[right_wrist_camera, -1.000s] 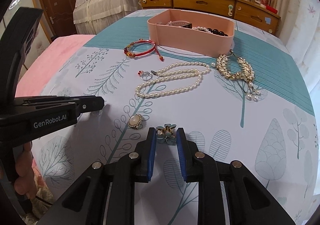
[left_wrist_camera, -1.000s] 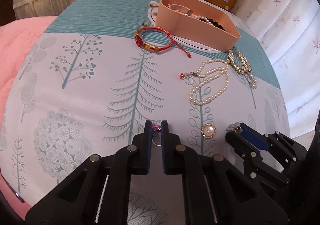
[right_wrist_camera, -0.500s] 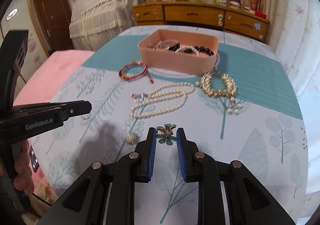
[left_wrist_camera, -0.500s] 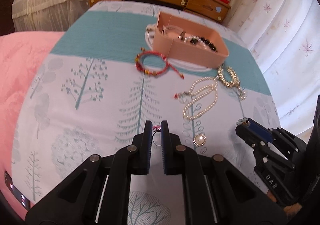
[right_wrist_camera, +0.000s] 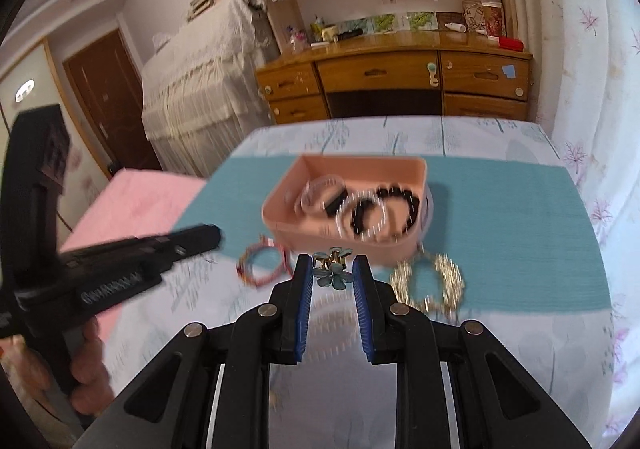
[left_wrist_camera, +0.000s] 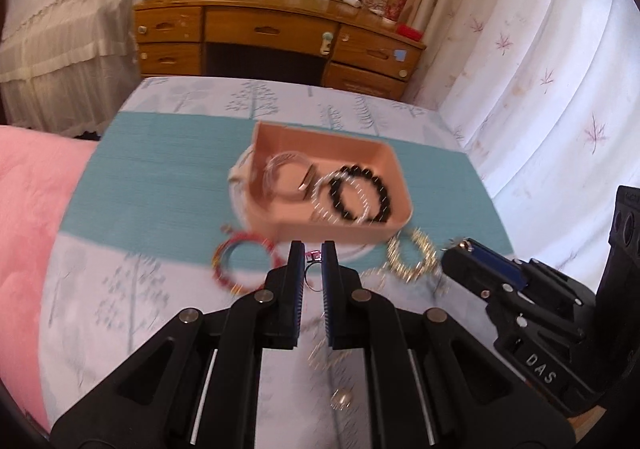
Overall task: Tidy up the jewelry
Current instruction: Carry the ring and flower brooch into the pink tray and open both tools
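My left gripper (left_wrist_camera: 311, 256) is shut on a thin ring with a pink stone (left_wrist_camera: 313, 258), held high above the table and short of the pink box (left_wrist_camera: 384, 165). My right gripper (right_wrist_camera: 331, 269) is shut on a teal flower brooch (right_wrist_camera: 334, 276), also raised near the pink box (right_wrist_camera: 416, 169). The box holds a black bead bracelet (left_wrist_camera: 358, 195), a pearl bracelet and a watch. A red cord bracelet (left_wrist_camera: 224, 263), a gold necklace (left_wrist_camera: 412, 259), a pearl necklace (left_wrist_camera: 324, 359) and a round pearl brooch (left_wrist_camera: 340, 398) lie on the tablecloth.
The table has a teal and white tree-print cloth (left_wrist_camera: 160, 185). A pink blanket (left_wrist_camera: 28, 209) lies at the left. A wooden desk (left_wrist_camera: 272, 45) stands beyond the table, curtains (left_wrist_camera: 540, 69) to the right. The right gripper shows in the left wrist view (left_wrist_camera: 464, 249).
Both grippers have risen from the tabletop and moved forward toward the pink box, each still holding its piece. The box interior has come into view.
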